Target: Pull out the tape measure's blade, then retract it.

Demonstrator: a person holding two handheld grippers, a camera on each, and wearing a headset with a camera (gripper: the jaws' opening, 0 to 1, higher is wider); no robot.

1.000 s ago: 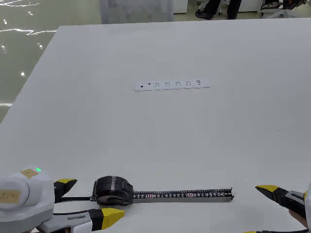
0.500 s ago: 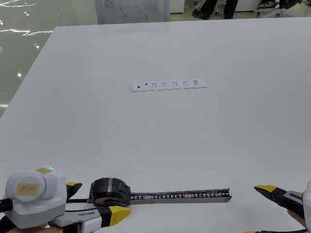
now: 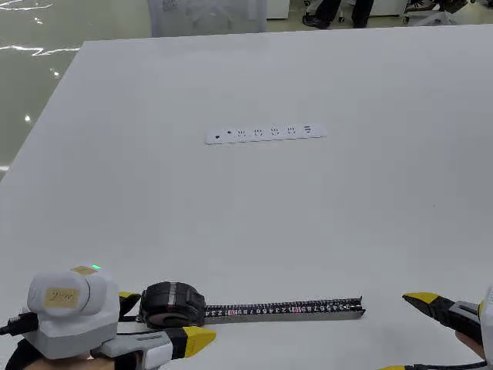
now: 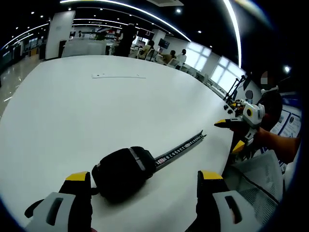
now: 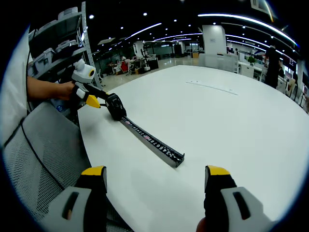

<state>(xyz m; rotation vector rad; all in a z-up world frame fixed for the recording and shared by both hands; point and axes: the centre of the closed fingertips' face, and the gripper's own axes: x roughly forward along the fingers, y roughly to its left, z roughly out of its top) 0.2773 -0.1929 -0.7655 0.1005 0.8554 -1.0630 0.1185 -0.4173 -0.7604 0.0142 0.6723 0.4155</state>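
The tape measure (image 3: 173, 304) is seen lying on the white workbench (image 3: 308, 216) close to its near edge, left of centre. Its black case is set between the jaws of the left gripper (image 4: 144, 176), which are held wide apart. In the left gripper view the case is seen nearer the left jaw, but whether it is touched cannot be told. The blade (image 3: 285, 309) is drawn out to the right and lies flat on the bench. It is black with white numerals and a red mark near the case, though the figures are too small to be read with certainty. A hooked end (image 5: 176, 159) is seen at its tip.

The right gripper (image 5: 155, 170) is held near the blade's tip, to the right of it and apart from it. Its jaws are spread and nothing is held between them.

Farther back, near the middle of the bench, a white strip (image 3: 266, 132) with a row of sockets is set flush in the surface. No writing can be made out on it.
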